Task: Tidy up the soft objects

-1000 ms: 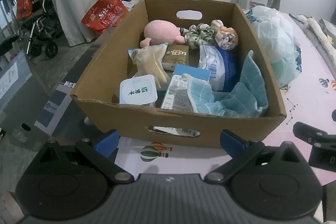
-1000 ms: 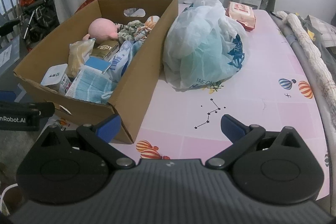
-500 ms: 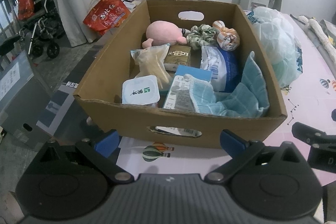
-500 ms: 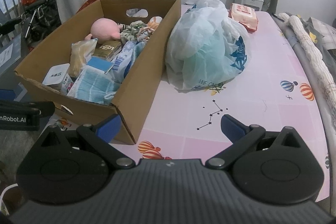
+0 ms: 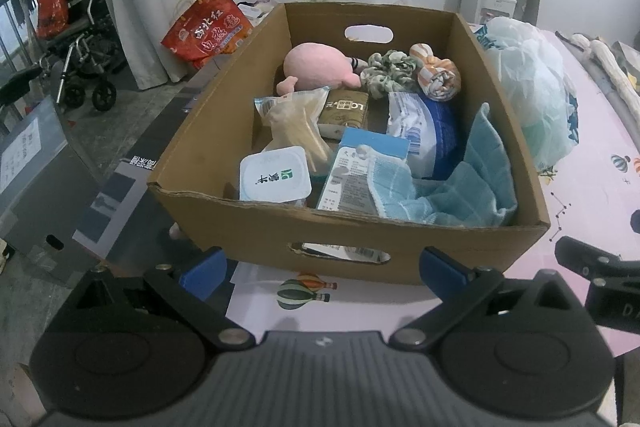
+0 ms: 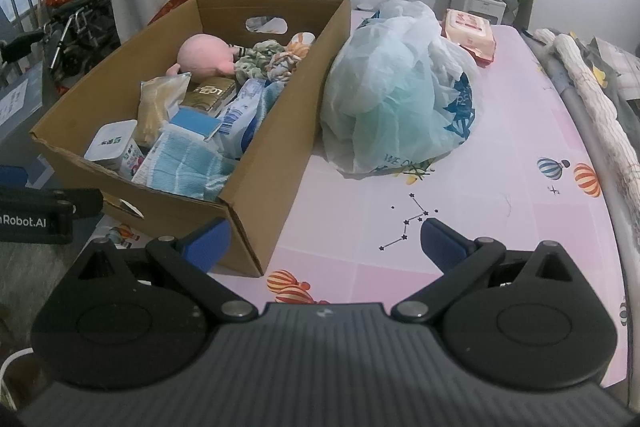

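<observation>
Both grippers hover at the near edge of the pink worktop (image 6: 500, 155), jaws spread wide and holding nothing: the left gripper (image 5: 324, 267) faces the cardboard box (image 5: 248, 227), the right gripper (image 6: 324, 245) its near corner. Inside the box lie a pink plush (image 5: 316, 65), a green scrunchie (image 5: 390, 73) and a blue cloth (image 5: 460, 195) among packets. A plastic bag (image 6: 396, 95) sits just beside the box.

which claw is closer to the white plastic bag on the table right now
Right. The right claw sits just before the white plastic bag, slightly to its left. The left claw faces the cardboard box, with the bag beyond the box's right wall.
</observation>
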`<state>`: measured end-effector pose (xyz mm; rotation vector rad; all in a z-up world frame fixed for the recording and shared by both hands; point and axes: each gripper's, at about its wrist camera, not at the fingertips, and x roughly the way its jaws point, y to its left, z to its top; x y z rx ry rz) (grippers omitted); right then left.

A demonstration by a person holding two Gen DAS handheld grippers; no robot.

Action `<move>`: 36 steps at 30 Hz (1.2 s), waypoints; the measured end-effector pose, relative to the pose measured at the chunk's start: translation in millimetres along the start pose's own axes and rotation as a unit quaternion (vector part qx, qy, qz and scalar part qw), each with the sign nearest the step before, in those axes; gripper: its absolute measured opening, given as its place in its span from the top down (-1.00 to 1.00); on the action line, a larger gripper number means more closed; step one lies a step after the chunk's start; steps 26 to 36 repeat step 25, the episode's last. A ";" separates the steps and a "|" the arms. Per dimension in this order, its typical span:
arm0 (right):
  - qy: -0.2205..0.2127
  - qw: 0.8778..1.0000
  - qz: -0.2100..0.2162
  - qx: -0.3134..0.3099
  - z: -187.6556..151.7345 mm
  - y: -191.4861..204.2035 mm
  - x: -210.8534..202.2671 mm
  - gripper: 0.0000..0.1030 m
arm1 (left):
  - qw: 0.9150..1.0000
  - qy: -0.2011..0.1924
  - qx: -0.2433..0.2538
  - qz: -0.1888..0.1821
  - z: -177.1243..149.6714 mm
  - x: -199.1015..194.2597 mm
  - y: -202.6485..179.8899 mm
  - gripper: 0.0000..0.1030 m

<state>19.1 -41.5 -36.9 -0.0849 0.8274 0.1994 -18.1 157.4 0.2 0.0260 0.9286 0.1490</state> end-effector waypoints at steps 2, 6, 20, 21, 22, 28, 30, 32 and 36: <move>0.000 1.000 0.001 -0.001 -0.1 0.3 -0.1 -0.98 | 1.000 0.000 0.000 0.000 0.0 -0.2 0.5 -1.00; 0.001 1.000 0.001 -0.001 -0.3 0.4 -0.3 -0.98 | 1.000 0.000 0.000 0.001 -0.2 0.2 0.0 -1.00; 0.001 1.000 0.003 -0.002 -1.0 1.3 -0.3 -0.98 | 1.000 0.000 0.000 0.000 -0.4 0.3 1.1 -1.00; 0.001 1.000 0.003 -0.002 -1.0 1.4 -0.3 -0.98 | 1.000 0.000 0.000 0.001 -0.4 0.5 0.9 -1.00; 0.001 1.000 0.003 -0.002 -1.0 1.5 -0.5 -0.98 | 1.000 0.000 0.000 0.000 -0.4 0.7 0.7 -1.00; 0.001 1.000 0.004 -0.002 -1.5 1.6 -0.2 -0.98 | 1.000 0.001 -0.001 0.000 -1.8 -0.1 1.0 -1.00; 0.001 1.000 0.004 -0.002 -1.5 1.6 -0.2 -0.98 | 1.000 0.001 -0.001 0.000 -1.8 -0.1 1.0 -1.00; 0.001 1.000 0.004 -0.002 -1.5 1.6 -0.2 -0.98 | 1.000 0.001 -0.001 0.000 -1.8 -0.1 1.0 -1.00; 0.001 1.000 0.004 -0.002 -1.5 1.6 -0.2 -0.98 | 1.000 0.001 -0.001 0.000 -1.8 -0.1 1.0 -1.00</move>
